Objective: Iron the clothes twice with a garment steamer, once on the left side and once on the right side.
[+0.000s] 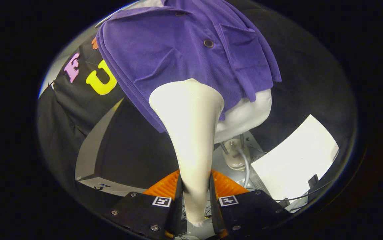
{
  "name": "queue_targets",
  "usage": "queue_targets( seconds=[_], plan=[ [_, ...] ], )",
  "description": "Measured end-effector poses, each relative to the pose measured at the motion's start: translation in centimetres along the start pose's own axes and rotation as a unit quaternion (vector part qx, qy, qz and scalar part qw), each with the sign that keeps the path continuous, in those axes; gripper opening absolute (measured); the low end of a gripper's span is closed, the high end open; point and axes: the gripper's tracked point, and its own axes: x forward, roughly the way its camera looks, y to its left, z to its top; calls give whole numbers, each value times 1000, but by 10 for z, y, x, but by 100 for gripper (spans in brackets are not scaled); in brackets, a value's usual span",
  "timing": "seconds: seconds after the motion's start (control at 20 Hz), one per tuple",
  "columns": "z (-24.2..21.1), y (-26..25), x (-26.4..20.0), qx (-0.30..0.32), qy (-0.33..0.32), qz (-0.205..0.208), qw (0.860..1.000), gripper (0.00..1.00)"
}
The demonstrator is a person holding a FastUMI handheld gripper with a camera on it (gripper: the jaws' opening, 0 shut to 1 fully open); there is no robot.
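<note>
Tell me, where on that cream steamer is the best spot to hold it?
Its narrow handle end, where the gripper is already shut on it. The steamer tapers to a slim neck that fits between the fingers from both sides, leaving its wide head free against the purple shirt.

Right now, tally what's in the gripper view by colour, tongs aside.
Purple: 1, corduroy shirt on the mannequin.
White or cream: 3, garment steamer that the tongs are shut on, mannequin torso, white sheet beyond the tongs.
Orange: 1, ribbed orange piece beside the steamer.
Total: 5.
</note>
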Motion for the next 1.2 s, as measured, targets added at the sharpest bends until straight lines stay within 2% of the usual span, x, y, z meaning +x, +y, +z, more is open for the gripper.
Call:
queue_targets(
  seconds=[0.25, 0.5, 0.8, 0.95, 1.1, 1.2],
  plan=[
    [78, 18, -74, -4, -125, 19, 992, 37],
    [133, 35, -136, -19, -200, 44, 979, 37],
    [188, 39, -173, -29, -283, 52, 957, 37],
    [219, 55, -186, -23, -326, 76, 942, 36],
    [250, 61, -197, -38, -368, 68, 927, 37],
    [258, 54, -195, -26, -383, 62, 921, 36]
  ],
)
